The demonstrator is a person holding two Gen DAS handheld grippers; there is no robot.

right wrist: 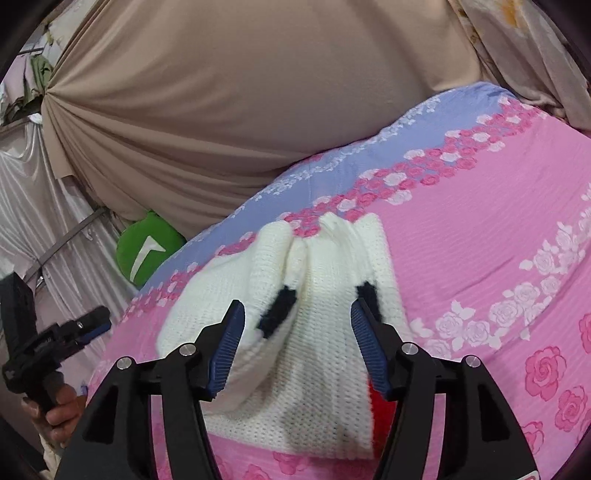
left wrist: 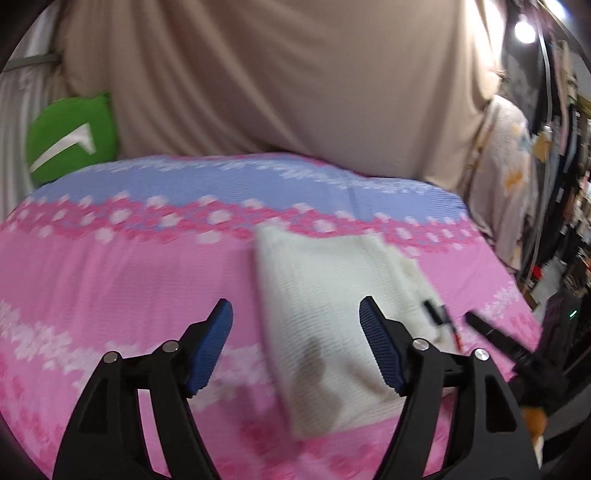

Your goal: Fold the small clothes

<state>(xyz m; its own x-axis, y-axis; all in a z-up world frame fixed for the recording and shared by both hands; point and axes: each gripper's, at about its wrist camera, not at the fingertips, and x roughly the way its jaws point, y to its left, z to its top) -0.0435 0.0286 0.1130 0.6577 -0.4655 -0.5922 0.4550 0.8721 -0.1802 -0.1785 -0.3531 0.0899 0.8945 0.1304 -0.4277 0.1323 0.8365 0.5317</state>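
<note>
pink rose-print bedspread point(right wrist: 480, 240) with a blue band along its far edge | beige draped curtain point(right wrist: 240, 110) behind it | green cushion point(left wrist: 70, 136) with a white mark at the far left corner | lit lamp point(left wrist: 524, 31) upper right | hanging clothes point(left wrist: 506, 177) at right

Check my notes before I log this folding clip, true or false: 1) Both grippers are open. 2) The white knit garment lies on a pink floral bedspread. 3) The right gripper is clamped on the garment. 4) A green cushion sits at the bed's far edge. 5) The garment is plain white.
1) True: left gripper and right gripper stand open.
2) True: white knit garment on pink floral bedspread.
3) False: it grips nothing.
4) True: green cushion.
5) False: black marks and a red patch show.
</note>
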